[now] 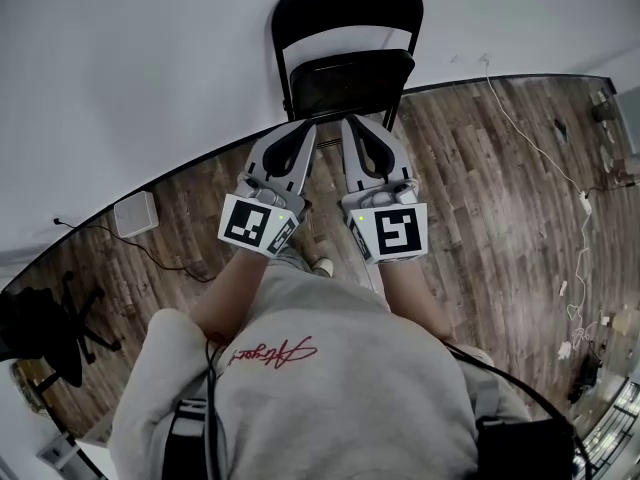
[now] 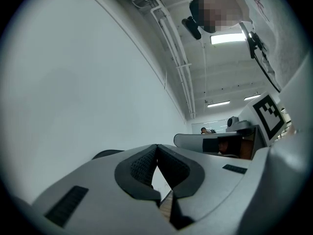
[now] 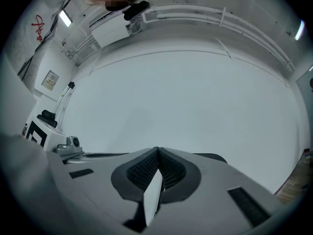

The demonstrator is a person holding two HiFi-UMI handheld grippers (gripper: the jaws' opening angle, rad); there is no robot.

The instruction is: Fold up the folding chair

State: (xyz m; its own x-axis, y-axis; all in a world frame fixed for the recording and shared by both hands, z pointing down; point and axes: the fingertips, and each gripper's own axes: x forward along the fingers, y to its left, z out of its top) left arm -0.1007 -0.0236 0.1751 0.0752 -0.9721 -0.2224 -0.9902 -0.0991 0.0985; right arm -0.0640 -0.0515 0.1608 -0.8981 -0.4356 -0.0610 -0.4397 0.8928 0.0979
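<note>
Left claw (image 1: 307,128) and right claw (image 1: 348,125) are both sitting clenched and empty, just before the folding chair (image 1: 345,3). Likely risk: going in clenched, they'd be shoving it, not gripping, and tipping it.

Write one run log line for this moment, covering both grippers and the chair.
left gripper: shut, empty | right gripper: shut, empty | chair: black, against wall, not held
</note>
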